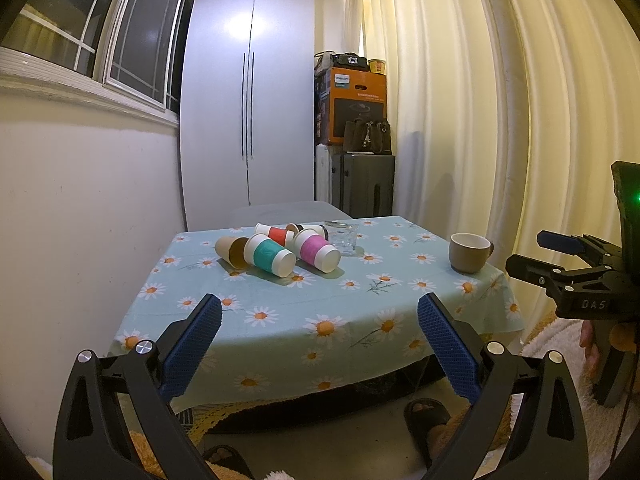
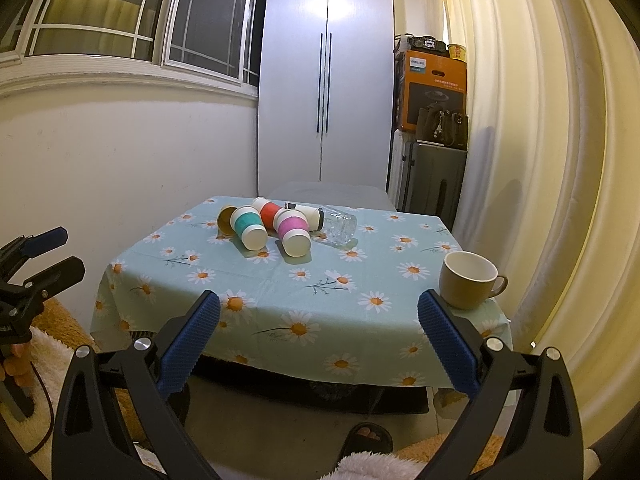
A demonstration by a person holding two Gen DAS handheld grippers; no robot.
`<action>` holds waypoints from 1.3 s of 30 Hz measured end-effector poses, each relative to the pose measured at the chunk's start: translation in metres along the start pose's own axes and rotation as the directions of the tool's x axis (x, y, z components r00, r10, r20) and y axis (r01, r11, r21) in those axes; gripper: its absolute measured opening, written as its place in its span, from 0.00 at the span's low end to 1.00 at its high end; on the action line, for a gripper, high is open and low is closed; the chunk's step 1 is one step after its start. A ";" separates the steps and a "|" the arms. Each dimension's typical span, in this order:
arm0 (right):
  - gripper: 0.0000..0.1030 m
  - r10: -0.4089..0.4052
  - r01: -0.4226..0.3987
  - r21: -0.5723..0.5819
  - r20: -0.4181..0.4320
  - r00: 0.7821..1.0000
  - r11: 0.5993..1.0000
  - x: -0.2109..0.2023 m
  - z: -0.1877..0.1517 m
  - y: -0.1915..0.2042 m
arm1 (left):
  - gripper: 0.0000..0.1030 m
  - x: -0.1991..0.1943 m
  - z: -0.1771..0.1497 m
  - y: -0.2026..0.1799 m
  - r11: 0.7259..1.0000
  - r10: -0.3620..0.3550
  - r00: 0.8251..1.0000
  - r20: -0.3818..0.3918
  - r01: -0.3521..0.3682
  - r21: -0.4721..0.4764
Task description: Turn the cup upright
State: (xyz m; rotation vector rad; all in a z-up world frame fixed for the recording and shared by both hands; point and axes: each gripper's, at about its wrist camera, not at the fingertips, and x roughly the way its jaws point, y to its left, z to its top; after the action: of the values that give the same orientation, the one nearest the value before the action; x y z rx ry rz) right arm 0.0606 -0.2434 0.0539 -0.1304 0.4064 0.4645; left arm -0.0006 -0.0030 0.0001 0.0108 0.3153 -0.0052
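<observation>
A home room — daisy tablecloth [image 1: 320, 320], white wardrobe [image 1: 248, 100], curtains [image 1: 460, 100]

We see a low table under a pale blue daisy-print tablecloth [image 2: 280, 280] at centre frame; on it, toward the back, paper cups lie tipped [image 2: 276, 226] beside a toppled clear glass [image 2: 340, 227]; an olive ceramic mug [image 2: 468, 280] stands upright at right.

Black tool [image 1: 320, 344] frames, ribbed blue pads [image 1: 194, 344], silver screws [image 1: 144, 347].
</observation>
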 end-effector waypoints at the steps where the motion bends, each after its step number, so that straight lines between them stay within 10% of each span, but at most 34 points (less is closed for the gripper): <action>1: 0.95 0.001 -0.001 0.001 0.001 1.000 1.000 -0.001 0.000 0.000 | 0.93 0.000 0.000 0.000 1.000 0.002 1.000 -0.001 -0.002 0.000; 20: 0.95 0.104 -0.074 0.125 -0.255 0.961 0.989 0.052 0.019 -0.018 | 0.93 0.040 0.040 0.043 0.962 -0.112 0.986 -0.127 0.076 -0.261; 39: 0.95 0.201 -0.191 0.069 -0.451 0.870 0.979 0.240 0.078 -0.007 | 0.93 0.297 0.084 0.138 0.780 -0.229 0.806 -0.546 -0.184 -0.598</action>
State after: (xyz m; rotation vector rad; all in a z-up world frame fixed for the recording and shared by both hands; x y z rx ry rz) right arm 0.2866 -0.1347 0.0275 -0.1784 0.8955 0.6319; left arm 0.3090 0.1331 -0.0111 -0.6862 0.9493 0.0824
